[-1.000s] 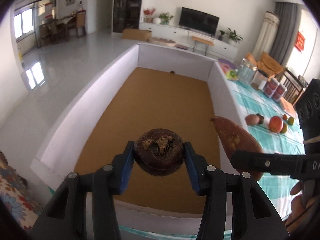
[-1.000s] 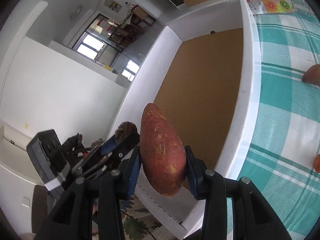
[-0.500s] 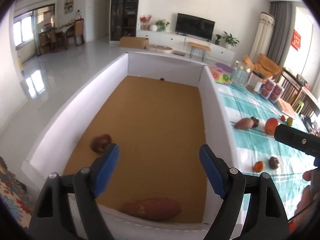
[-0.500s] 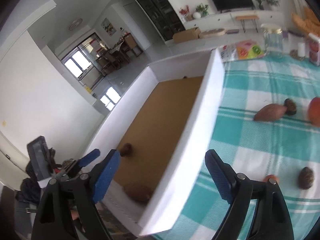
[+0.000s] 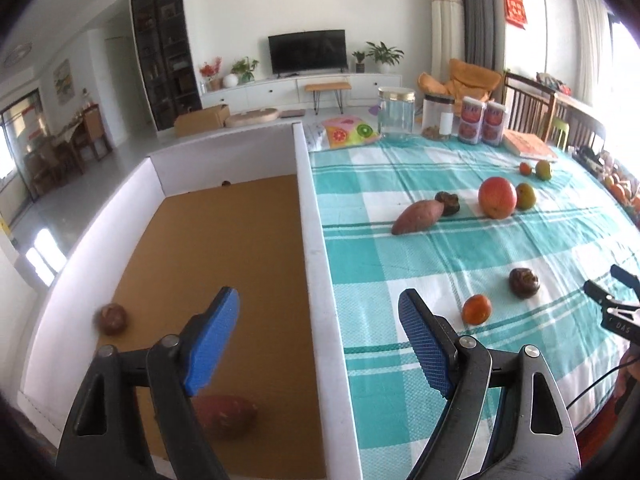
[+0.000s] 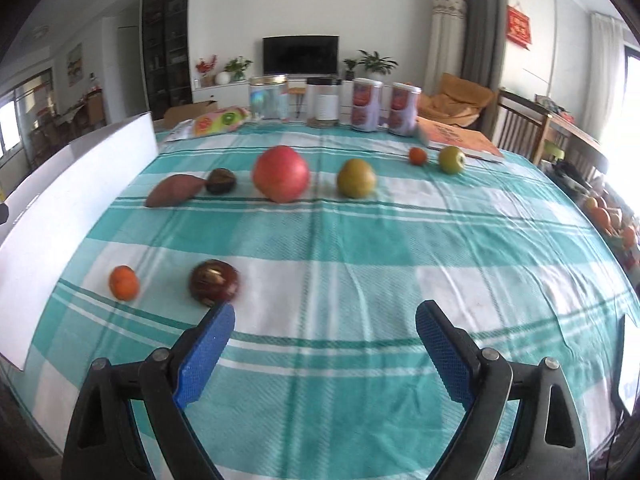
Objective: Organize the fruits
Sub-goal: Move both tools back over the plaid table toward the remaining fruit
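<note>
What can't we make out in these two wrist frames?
- Sweet potato in the box: left wrist view, blurred and partly behind the left claw finger.
- Round dark fruit in the box: blurred; kind unclear.
- Box floor: hidden in the right wrist view by its white wall.
- Right claw: cut off by the left view's right edge.
- Orange fruits: right wrist view, far right edge, small and washed out by glare.

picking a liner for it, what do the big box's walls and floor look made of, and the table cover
Box walls: seemingly white cardboard or foam board, matte, thin with folded corners. Box floor: looks like plain brown cardboard or cork, matte and flat. Table cover: woven teal-and-white checked cloth, with wrinkles and visible weave.
</note>
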Action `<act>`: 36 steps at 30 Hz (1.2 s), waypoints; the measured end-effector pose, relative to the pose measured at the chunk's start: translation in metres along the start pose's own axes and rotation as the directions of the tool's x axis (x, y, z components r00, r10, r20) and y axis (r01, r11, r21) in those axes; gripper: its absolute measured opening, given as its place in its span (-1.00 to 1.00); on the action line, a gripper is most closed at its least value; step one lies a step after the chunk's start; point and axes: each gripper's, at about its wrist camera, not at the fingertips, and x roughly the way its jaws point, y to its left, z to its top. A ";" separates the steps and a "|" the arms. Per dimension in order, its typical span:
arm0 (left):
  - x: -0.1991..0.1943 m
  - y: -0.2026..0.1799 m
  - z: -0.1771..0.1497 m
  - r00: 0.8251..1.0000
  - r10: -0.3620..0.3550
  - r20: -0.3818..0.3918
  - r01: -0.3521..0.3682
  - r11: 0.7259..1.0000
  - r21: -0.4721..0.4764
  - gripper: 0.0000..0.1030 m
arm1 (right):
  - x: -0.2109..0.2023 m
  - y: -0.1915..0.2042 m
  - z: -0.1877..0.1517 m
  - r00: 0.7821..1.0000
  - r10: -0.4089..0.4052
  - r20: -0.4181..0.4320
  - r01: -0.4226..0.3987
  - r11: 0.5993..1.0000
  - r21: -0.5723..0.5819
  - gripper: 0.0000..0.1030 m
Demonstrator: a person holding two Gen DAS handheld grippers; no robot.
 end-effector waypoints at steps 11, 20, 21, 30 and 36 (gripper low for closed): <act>-0.017 -0.008 -0.019 1.000 0.015 -0.017 -0.014 0.999 0.030 0.63 | 0.001 -0.029 -0.002 0.999 -0.038 -0.010 0.039 0.988 0.147 0.90; -0.026 -0.008 -0.017 1.000 0.009 0.009 -0.009 1.000 0.002 0.63 | 0.017 -0.040 -0.007 0.989 -0.116 -0.090 0.131 0.974 0.183 0.90; -0.030 -0.008 -0.015 0.999 0.019 0.028 -0.019 1.000 -0.010 0.63 | 0.017 -0.041 -0.008 0.988 -0.122 -0.092 0.137 0.973 0.185 0.90; -0.079 -0.043 0.009 0.969 -0.029 0.247 0.025 0.999 0.022 0.63 | 0.019 -0.046 -0.011 0.982 -0.147 -0.117 0.168 0.966 0.198 0.90; -0.075 -0.075 0.010 0.955 -0.241 0.171 0.234 0.970 0.062 0.69 | 0.020 -0.052 -0.012 0.980 -0.147 -0.130 0.174 0.959 0.224 0.90</act>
